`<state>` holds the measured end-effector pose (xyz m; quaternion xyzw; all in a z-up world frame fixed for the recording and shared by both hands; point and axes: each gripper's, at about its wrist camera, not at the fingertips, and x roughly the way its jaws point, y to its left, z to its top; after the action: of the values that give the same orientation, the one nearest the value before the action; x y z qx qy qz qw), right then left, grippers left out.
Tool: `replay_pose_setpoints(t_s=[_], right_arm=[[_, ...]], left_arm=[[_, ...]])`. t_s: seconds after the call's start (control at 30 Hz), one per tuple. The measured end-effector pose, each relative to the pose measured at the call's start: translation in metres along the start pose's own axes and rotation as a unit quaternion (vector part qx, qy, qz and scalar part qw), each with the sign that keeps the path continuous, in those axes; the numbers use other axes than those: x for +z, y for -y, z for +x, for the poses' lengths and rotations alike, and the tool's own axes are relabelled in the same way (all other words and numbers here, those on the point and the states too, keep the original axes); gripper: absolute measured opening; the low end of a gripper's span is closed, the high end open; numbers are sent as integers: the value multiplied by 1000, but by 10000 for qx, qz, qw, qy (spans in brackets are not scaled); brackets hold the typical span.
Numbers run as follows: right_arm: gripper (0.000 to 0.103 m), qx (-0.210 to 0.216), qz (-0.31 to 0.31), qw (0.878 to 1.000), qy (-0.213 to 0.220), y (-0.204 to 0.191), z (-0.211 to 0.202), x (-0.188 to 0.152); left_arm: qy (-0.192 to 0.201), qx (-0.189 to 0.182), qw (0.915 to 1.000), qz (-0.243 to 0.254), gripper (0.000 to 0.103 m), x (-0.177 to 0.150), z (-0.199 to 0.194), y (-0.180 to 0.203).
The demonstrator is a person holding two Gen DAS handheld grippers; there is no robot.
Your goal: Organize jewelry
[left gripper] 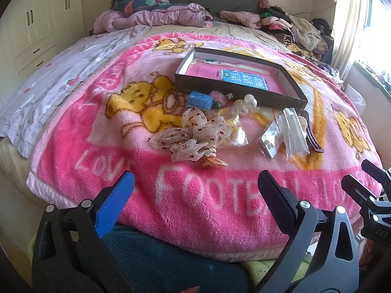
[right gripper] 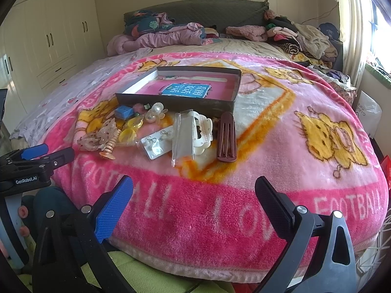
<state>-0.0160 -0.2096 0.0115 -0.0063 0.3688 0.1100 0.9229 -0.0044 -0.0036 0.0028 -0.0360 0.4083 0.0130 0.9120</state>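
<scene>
Left gripper (left gripper: 195,195) spread wide, empty, right gripper (right gripper: 194,193) likewise, both low at bed edge, jewelry pile (left gripper: 220,127) on pink blanket (left gripper: 171,195) just before open shallow box (left gripper: 240,78), brown hair clip (right gripper: 226,136) rightmost.

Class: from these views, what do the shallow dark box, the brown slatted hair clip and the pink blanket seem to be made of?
Shallow dark box: probably matte cardboard, with thin straight walls. Brown slatted hair clip: likely moulded plastic, smooth and slightly glossy. Pink blanket: plush fleece with fuzzy pile.

One open box (left gripper: 238,90), one blue case (left gripper: 199,100), one brown clip (right gripper: 226,138), perhaps three clear packets (left gripper: 292,131)
</scene>
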Motion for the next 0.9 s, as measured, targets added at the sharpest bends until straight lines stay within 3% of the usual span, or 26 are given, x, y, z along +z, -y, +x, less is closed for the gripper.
replay_pose_setpoints(t_s=[0.9], right_arm=[[97,78,-27,10000,-31,0,3,1]], left_arm=[[-14,17,10000,-52,92,3,4,-6]])
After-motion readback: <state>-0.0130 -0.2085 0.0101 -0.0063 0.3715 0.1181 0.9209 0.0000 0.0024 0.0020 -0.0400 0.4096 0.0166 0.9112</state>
